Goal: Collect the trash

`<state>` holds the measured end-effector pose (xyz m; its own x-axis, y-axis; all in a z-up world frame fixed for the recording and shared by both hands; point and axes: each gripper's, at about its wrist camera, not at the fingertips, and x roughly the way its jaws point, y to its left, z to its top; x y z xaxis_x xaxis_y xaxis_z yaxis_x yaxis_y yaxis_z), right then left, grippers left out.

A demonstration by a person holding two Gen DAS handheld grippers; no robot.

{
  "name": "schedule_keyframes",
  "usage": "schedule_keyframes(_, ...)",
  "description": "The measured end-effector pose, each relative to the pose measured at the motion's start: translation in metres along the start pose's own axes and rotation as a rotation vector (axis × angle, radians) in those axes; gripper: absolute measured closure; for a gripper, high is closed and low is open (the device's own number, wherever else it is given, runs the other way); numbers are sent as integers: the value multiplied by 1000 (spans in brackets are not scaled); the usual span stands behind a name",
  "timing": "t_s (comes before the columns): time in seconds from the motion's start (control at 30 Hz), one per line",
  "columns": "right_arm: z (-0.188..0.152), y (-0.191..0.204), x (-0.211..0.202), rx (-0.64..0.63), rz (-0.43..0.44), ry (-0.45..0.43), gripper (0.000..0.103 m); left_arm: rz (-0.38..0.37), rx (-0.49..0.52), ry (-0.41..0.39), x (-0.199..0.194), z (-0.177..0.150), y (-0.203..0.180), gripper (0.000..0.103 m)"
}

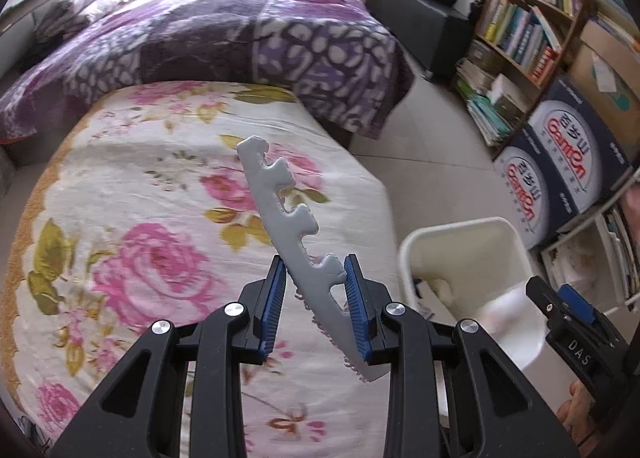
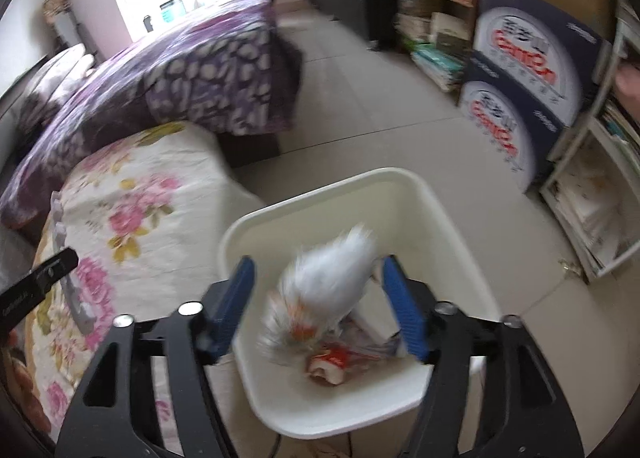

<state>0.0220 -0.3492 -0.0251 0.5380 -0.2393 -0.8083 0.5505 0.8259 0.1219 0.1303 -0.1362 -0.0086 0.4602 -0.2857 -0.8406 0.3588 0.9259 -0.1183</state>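
My left gripper [image 1: 316, 298] is shut on a grey notched foam strip [image 1: 280, 198], which sticks up and to the left over the floral bed. The white bin [image 1: 452, 227] stands on the floor to its right, next to the bed. In the right wrist view my right gripper [image 2: 318, 270] hangs open right above the bin [image 2: 304, 198]. A blurred white crumpled piece of trash [image 2: 324, 286] is between its blue pads without touching them. Red-and-white wrappers [image 2: 330, 364] lie in the bin's bottom. The left gripper [image 2: 48, 270] and its strip [image 2: 80, 306] show at the left edge.
The bed has a floral sheet [image 1: 140, 218] and a purple blanket [image 1: 240, 30]. A bookshelf [image 1: 528, 18] and stacked printed boxes [image 1: 560, 162] line the right side. Tiled floor [image 2: 380, 106] runs between the bed and the shelves.
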Motion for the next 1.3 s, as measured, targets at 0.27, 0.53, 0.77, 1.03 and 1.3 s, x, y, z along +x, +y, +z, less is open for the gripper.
schedule_keyframes(0.27, 3, -53, -9, 131, -38, -17, 13, -75, 59, 41, 16, -7, -46, 72)
schedule_keyframes(0.53, 2, -105, -24, 253, -78, -46, 12, -256, 85, 113, 34, -12, -89, 70)
schedule_keyframes(0.77, 5, -132, -44, 328, -115, -98, 12, -419, 30, 144, 36, -12, -100, 48)
schedule_keyframes(1.03, -3, -110, -68, 267, -156, -158, 8, -96, 145, -170, -33, -23, -93, 9)
schedule_keyframes(1.3, -33, -72, -85, 154, -101, -224, 7, 110, 169, -335, -83, -60, -79, 7)
